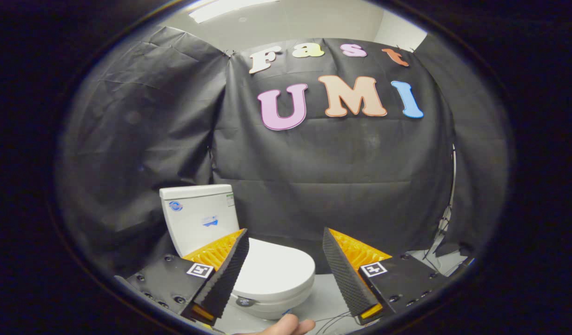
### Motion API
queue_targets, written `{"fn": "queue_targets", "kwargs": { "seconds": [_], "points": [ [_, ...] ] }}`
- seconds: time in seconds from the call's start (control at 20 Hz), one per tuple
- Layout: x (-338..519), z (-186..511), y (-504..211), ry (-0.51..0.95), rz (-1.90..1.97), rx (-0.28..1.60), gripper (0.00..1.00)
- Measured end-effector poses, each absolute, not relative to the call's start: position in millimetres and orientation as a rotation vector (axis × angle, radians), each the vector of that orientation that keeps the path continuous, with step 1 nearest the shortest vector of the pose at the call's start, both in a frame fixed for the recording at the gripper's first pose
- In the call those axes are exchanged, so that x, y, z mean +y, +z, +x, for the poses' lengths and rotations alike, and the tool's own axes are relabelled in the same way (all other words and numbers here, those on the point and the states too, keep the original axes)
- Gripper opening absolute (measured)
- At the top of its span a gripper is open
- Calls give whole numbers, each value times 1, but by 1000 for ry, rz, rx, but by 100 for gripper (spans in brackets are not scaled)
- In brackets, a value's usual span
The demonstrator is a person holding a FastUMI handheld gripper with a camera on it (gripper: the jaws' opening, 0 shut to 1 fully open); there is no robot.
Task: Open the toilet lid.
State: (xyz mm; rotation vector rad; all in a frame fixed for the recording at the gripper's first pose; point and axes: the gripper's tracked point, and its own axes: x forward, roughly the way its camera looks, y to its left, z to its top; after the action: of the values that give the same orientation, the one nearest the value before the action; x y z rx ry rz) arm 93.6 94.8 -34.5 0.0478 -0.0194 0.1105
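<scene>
Just ahead of the fingers, toward eleven o'clock from the gap between them, sits the toilet lid, lying flat and closed on the bowl. It is a smooth, glossy white oval with a rounded front lip, and the left finger covers its near left edge. Under it the seat and bowl show as stacked white rims of the same curved outline. A small dark round thing lies at the bowl's near left rim; what it is I cannot tell.

Behind the lid, at about ten o'clock, stands the tank, a boxy white ceramic block with a flat cap and small stickers on its face.

The gripper is released: its two fingers are spread wide, touching nothing, the lid partly between and beyond them. Each finger is a wedge with a black ridged rubber pad, an orange ribbed core and a black bolted base.

At six o'clock a hand edges in. The floor is pale grey with thin cables on it.
</scene>
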Motion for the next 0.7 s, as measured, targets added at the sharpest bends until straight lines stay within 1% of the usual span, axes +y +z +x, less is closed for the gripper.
{"fn": "queue_targets", "kwargs": {
  "seconds": [0.2, 0.4, 0.7],
  "points": [
    [115, 88, -68, 105, 95, 2, 99],
    [122, 79, -83, 85, 139, -23, 99],
    [135, 74, -108, 87, 172, 12, 99]
  ]
}}
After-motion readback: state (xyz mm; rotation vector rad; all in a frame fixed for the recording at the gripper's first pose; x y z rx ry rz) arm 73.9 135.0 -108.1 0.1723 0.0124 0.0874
